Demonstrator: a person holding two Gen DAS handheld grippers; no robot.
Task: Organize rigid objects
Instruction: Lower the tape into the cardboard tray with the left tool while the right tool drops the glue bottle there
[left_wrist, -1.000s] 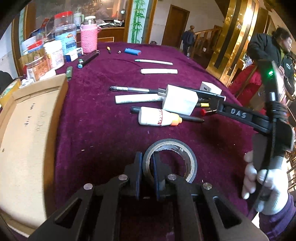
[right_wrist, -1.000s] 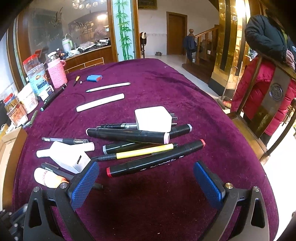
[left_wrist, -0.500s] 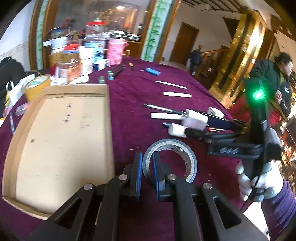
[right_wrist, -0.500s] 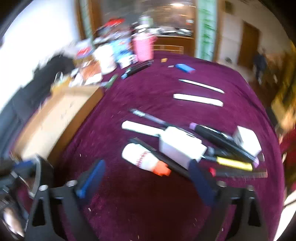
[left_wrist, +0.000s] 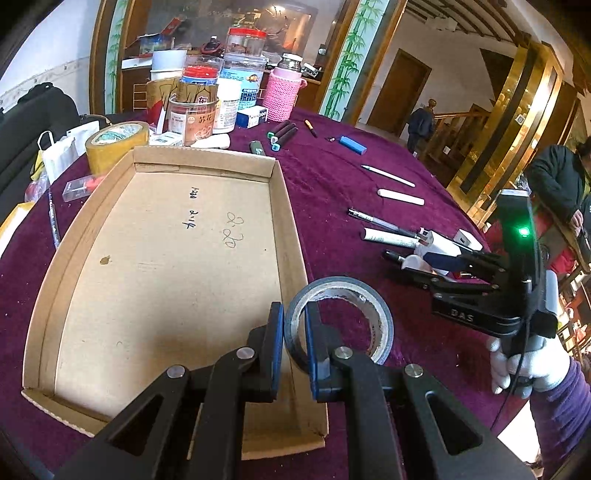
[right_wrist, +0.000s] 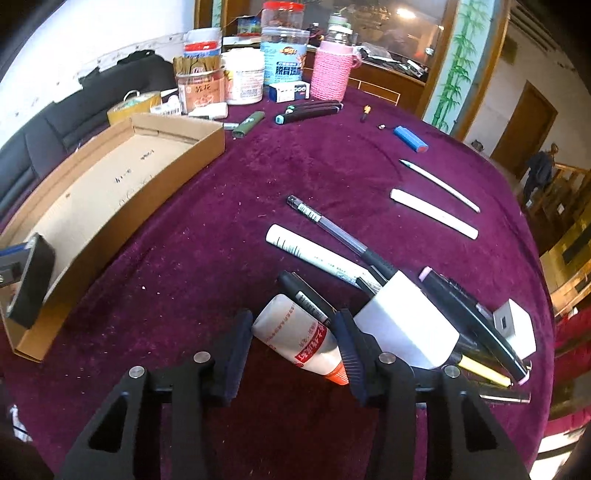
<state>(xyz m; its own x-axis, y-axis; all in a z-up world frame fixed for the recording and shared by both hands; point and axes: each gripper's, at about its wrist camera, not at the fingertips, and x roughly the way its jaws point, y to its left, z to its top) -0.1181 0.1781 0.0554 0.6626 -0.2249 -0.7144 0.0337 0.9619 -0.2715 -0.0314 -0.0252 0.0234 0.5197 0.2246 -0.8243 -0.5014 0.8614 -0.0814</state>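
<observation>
My left gripper (left_wrist: 293, 343) is shut on the wall of a dark tape roll (left_wrist: 347, 295) and holds it above the near right edge of a shallow cardboard tray (left_wrist: 284, 206). My right gripper (right_wrist: 293, 347) has its jaws around a white glue bottle with an orange cap (right_wrist: 299, 338) lying on the purple cloth; both pads look to be against it. A white charger block (right_wrist: 406, 325), pens and markers (right_wrist: 332, 232) lie just right of it. The right gripper also shows in the left wrist view (left_wrist: 443, 266).
The tray (right_wrist: 122, 192) lies left of the pen pile. Jars, a pink-sleeved bottle (right_wrist: 332, 74), a yellow tape roll (left_wrist: 114, 142), markers, a blue lighter (right_wrist: 410, 138) and white sticks (right_wrist: 432, 212) sit further back. A person stands at the far right (left_wrist: 554, 184).
My left gripper has carried the tape roll left to the tray's edge. My right gripper has swung left, dropped down onto the glue bottle and narrowed around it.
</observation>
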